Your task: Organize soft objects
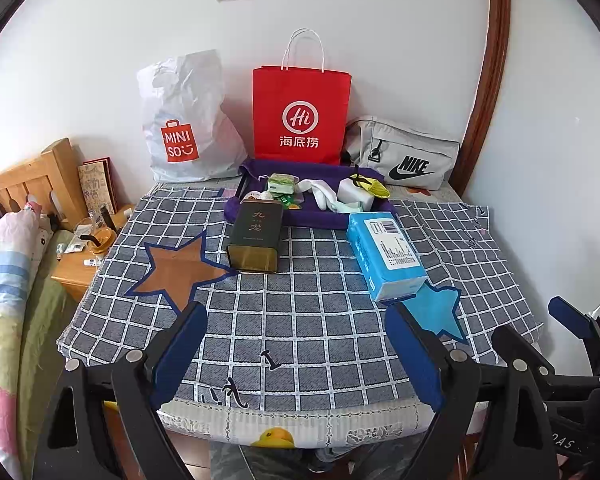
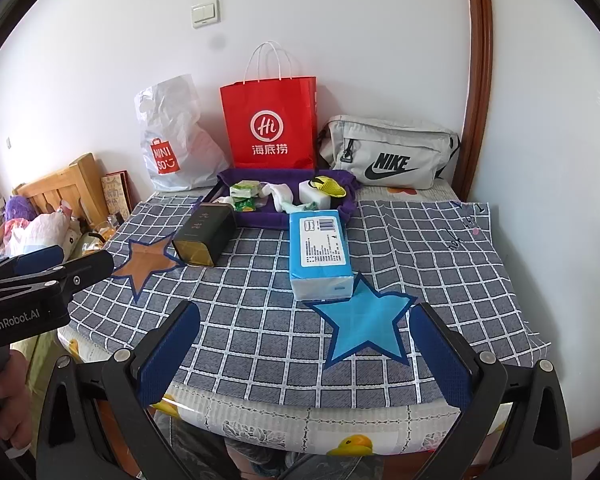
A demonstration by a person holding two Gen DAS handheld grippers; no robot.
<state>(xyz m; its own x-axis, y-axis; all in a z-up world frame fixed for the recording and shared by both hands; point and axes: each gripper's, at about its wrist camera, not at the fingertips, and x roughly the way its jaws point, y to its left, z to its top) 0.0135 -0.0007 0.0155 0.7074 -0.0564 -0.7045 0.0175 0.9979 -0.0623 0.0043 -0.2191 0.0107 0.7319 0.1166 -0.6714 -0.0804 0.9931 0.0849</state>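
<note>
Right wrist view: both grippers (image 2: 304,354) spread empty above checked cloth (image 2: 260,304), tissue pack (image 2: 320,252) within reach for sorting.

Red paper bag (image 1: 301,114), white Miniso bag (image 1: 186,120), grey Nike pouch (image 1: 404,152) — against the wall, dark tin (image 1: 255,236) on checked cloth (image 1: 300,320).

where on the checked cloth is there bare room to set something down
Free: the wide near stretch of checked cloth between the brown star and blue star, and the right side past the tissue pack. Crowded: the purple tray, with the dark tin and bags around it.
</note>
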